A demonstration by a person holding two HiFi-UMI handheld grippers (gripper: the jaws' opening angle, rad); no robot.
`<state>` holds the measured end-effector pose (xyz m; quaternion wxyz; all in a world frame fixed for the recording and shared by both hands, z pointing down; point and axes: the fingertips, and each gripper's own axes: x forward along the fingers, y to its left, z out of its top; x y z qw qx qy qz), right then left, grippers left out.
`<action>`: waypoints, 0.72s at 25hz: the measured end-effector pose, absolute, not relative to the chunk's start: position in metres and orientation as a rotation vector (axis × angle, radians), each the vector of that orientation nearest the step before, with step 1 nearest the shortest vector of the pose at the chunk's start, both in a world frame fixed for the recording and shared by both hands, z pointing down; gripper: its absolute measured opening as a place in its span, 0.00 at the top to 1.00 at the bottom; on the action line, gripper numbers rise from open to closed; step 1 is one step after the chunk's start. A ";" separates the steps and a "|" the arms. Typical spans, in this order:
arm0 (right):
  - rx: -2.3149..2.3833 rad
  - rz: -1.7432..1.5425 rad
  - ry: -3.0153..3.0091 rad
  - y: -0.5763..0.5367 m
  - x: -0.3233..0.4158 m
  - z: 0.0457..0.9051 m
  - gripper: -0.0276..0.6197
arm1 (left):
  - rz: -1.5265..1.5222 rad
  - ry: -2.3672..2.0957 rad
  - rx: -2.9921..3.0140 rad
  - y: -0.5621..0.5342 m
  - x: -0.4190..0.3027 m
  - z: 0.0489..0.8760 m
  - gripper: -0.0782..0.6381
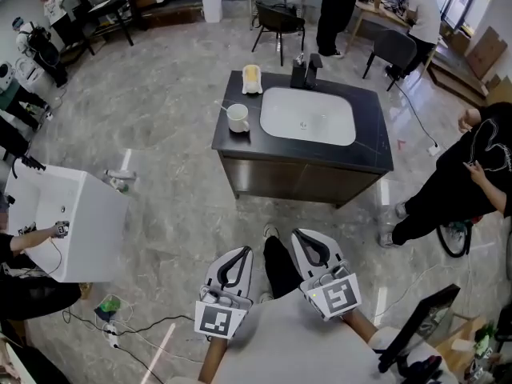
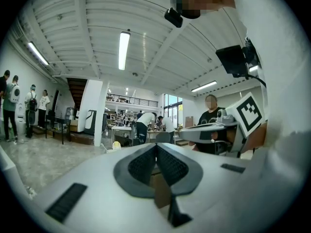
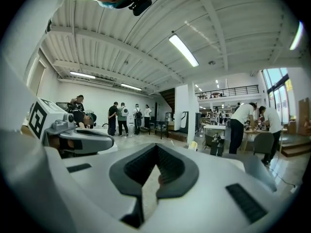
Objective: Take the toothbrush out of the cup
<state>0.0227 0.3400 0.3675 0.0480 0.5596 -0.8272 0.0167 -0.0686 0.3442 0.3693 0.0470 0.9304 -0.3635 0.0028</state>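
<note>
A white cup (image 1: pixel 238 118) with a toothbrush (image 1: pixel 224 108) leaning out of it stands on the left end of a dark counter (image 1: pixel 376 146), beside a white sink (image 1: pixel 307 115). Both grippers are held low and level, well short of the counter and pointing toward it. My left gripper (image 1: pixel 242 253) (image 2: pixel 156 146) has its jaws pressed together with nothing between them. My right gripper (image 1: pixel 301 235) (image 3: pixel 156 147) is beside it, also shut and empty. In the gripper views the cup is hidden behind the jaws.
A black faucet (image 1: pixel 306 71) and a yellow item (image 1: pixel 252 78) sit at the counter's back edge. A white basin unit (image 1: pixel 76 218) stands at the left. A person in black (image 1: pixel 472 174) stands right of the counter. Cables (image 1: pixel 120 326) lie on the floor.
</note>
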 end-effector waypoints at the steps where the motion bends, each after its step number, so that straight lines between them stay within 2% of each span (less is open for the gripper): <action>1: 1.691 0.066 -2.519 0.330 0.024 0.372 0.95 | 0.015 -1.118 2.836 0.334 -0.068 0.370 0.89; 6: 1.634 0.076 -2.570 0.264 0.032 0.366 0.95 | 0.047 -1.174 2.809 0.271 -0.060 0.362 0.89; 10: 1.682 -0.054 -2.687 0.201 0.045 0.338 0.95 | 0.165 -1.231 2.876 0.215 -0.055 0.362 0.89; 18: 1.686 -0.037 -2.703 0.118 0.079 0.334 0.95 | 0.162 -1.293 2.807 0.129 -0.034 0.349 0.89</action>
